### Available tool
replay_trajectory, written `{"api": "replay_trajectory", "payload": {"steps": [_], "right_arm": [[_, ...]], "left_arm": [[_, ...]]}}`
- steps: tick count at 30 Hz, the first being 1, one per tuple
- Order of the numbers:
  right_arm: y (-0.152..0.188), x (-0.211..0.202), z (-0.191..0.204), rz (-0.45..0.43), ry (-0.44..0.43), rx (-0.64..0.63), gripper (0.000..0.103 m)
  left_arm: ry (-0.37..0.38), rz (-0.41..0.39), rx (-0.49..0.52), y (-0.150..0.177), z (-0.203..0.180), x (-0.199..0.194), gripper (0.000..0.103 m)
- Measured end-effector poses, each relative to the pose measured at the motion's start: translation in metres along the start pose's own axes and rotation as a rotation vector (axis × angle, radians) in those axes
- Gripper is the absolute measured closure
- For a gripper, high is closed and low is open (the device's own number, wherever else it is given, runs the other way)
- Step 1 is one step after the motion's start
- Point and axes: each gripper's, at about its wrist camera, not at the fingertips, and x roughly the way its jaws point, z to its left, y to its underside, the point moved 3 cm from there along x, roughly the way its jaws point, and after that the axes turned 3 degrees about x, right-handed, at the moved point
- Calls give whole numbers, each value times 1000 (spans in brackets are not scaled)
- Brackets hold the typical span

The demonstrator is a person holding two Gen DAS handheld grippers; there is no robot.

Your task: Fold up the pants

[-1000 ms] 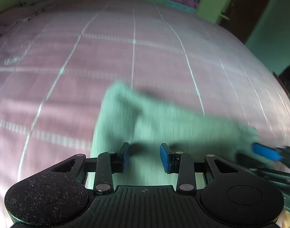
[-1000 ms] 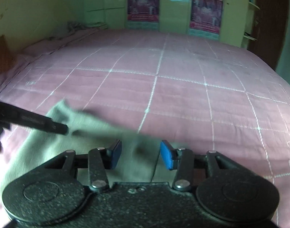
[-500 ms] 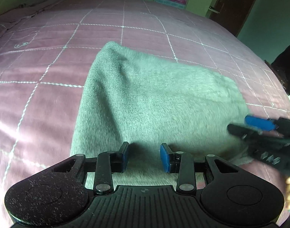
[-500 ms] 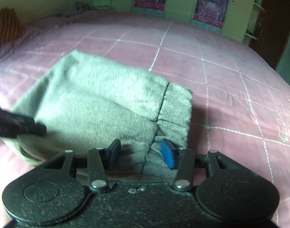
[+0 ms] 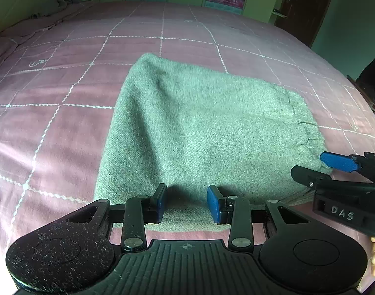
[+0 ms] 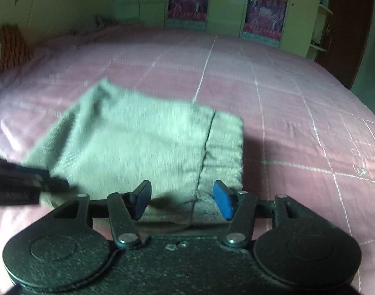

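Note:
The grey-green pants [image 5: 199,127] lie folded into a compact rectangle on the pink bed; they also show in the right wrist view [image 6: 138,142], with the waistband seam [image 6: 207,147] at the right end. My left gripper [image 5: 187,204] is open and empty, its jaws just above the near edge of the pants. My right gripper [image 6: 182,201] is open and empty over the near edge by the waistband. The right gripper also shows in the left wrist view [image 5: 335,169], and the left gripper's finger shows in the right wrist view [image 6: 27,182].
The pink bedspread [image 5: 64,86] with a white grid pattern spreads all around the pants. Crumpled bedding [image 5: 59,2] lies at the far left corner. Green cupboards with posters [image 6: 263,17] and a dark door [image 6: 347,29] stand beyond the bed.
Both grippers have drawn back toward the near edge of the pants. The folded pants now lie flat and still, and both jaws stay open.

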Motion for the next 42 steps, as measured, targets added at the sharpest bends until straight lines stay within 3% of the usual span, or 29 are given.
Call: {"api": "replay_trajectory", "payload": {"steps": [7,11,17,30,35,42], "right_arm": [[-7,-25,-1,-86,-3,54,46],[10,-2,-4,15,17,17,43],[16,-8,-9,12,5,44,36],[21,-9,-49,21,-182,432,38],[15,-1,-41,57,-154,357,39],[12,-10,-48,37,-137,361,37]], "left_arm": [[-12,-41,-14,1,0,-12,66],[0,-15,-28,6,3,-4,66],[3,-28,-29,6,1,-12,66],[9,-33,-47,7,3,-12,64],[21,-28,-60,5,8,-15,64],[-12,-32,-87,-4,24,-21,60]]}}
